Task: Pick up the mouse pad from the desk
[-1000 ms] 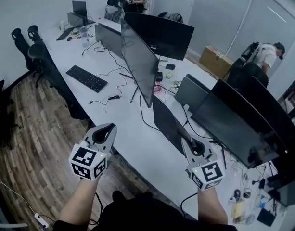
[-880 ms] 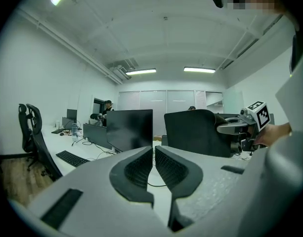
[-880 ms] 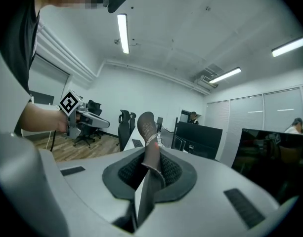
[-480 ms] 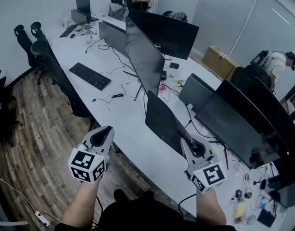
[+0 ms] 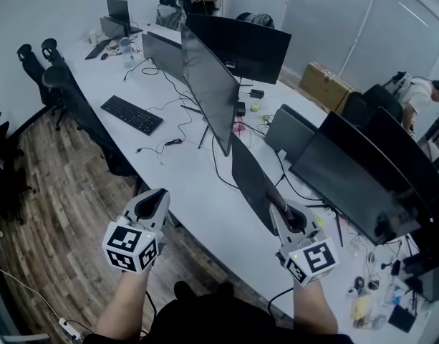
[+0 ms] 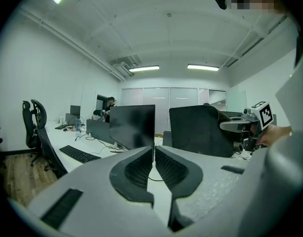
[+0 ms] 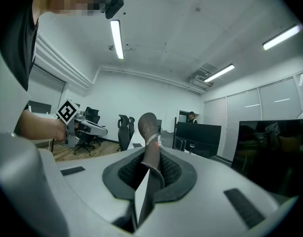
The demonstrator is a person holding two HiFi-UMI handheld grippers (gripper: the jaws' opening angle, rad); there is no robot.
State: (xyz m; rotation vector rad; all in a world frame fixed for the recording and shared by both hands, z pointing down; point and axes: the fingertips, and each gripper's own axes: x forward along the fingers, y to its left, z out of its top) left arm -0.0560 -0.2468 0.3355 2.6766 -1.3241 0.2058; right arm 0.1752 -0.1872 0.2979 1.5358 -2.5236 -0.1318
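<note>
I'm holding the mouse pad (image 5: pixel 251 181) up off the bench (image 5: pixel 190 192) at my one o'clock, with the right tool (image 5: pixel 278 210) clamping one edge. The left tool (image 5: pixel 159 193) is sitting closed and empty at eleven o'clock. I'm gripping only a thin margin, so a quick swing could slide the pad free or knock it against the monitor (image 5: pixel 208 92) at twelve.

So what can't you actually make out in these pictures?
- Head view: the desk behind the raised mouse pad, hidden by it.
- Right gripper view: the pad's flat face; only its thin edge shows between the right gripper's fingers.
- Head view: small items at the bottom right corner, too small to name.
- Head view: a person at the right edge, cut off by it.
</note>
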